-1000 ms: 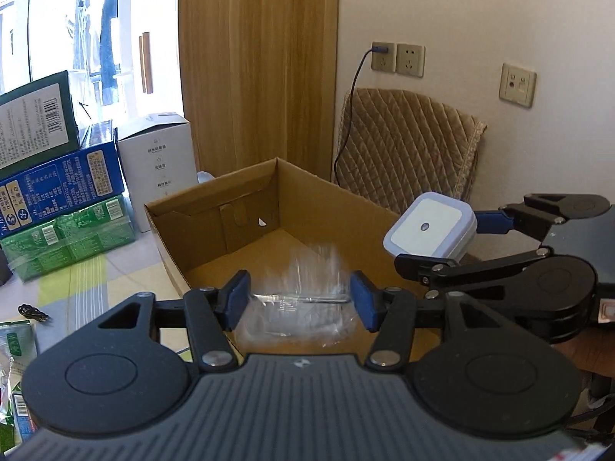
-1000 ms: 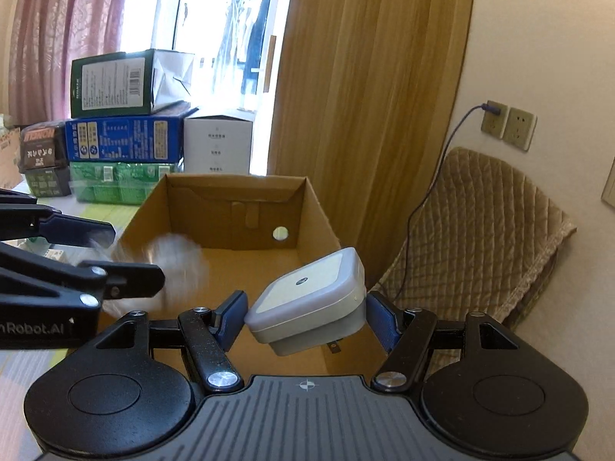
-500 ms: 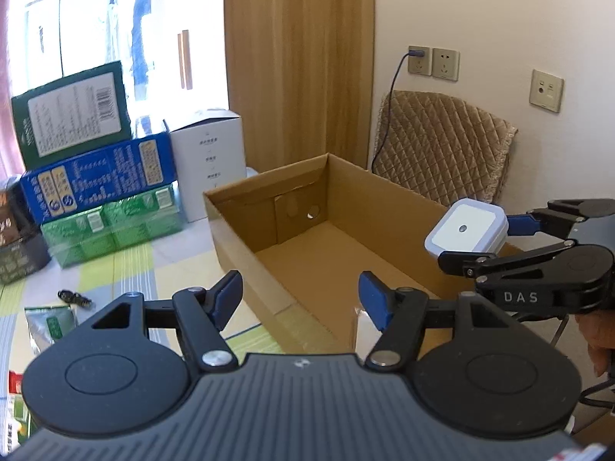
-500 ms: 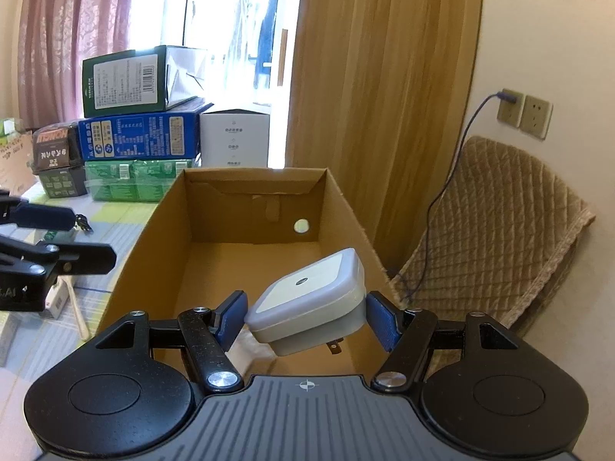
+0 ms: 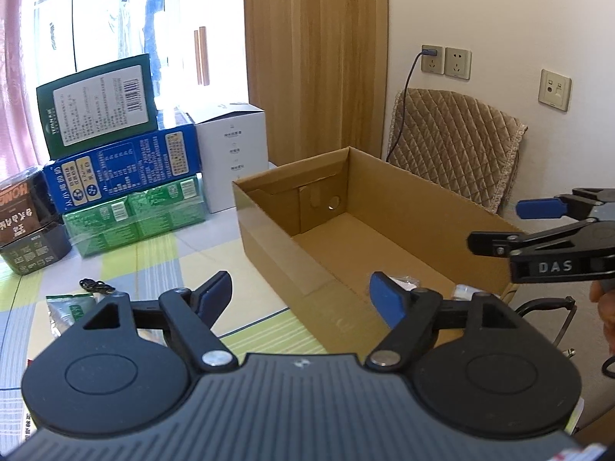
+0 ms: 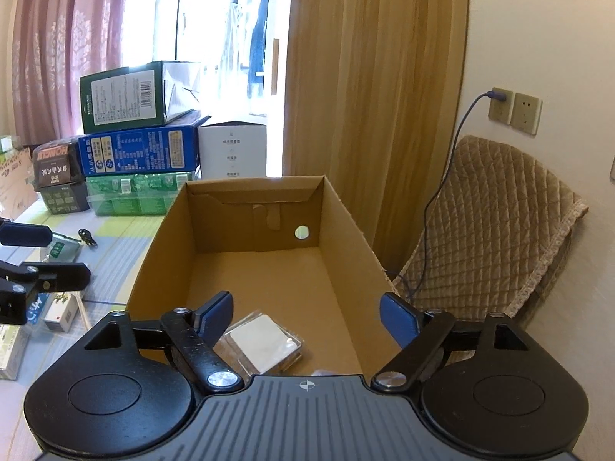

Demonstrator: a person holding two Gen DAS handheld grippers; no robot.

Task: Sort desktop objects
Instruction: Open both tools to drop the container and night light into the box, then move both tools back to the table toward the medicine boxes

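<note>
An open cardboard box (image 6: 346, 215) (image 5: 269, 238) stands on the table. A white square plug-in night light (image 6: 263, 342) lies on the box floor at its near end, beside a clear plastic packet (image 5: 403, 281). My right gripper (image 6: 305, 317) is open and empty above the near end of the box; it shows at the right of the left wrist view (image 5: 499, 226). My left gripper (image 5: 300, 296) is open and empty over the box's left wall and the table; it shows at the left of the right wrist view (image 6: 46, 253).
Stacked product boxes (image 5: 115, 161) and a white carton (image 5: 234, 153) stand behind the box. A green sachet (image 5: 71, 309), a black cable (image 5: 96, 286) and small packs (image 6: 57, 315) lie on the checked tablecloth. A quilted chair (image 6: 492, 238) is at the right.
My left gripper let go of the plastic packet into the box and drew back left. My right gripper opened and dropped the night light into the box.
</note>
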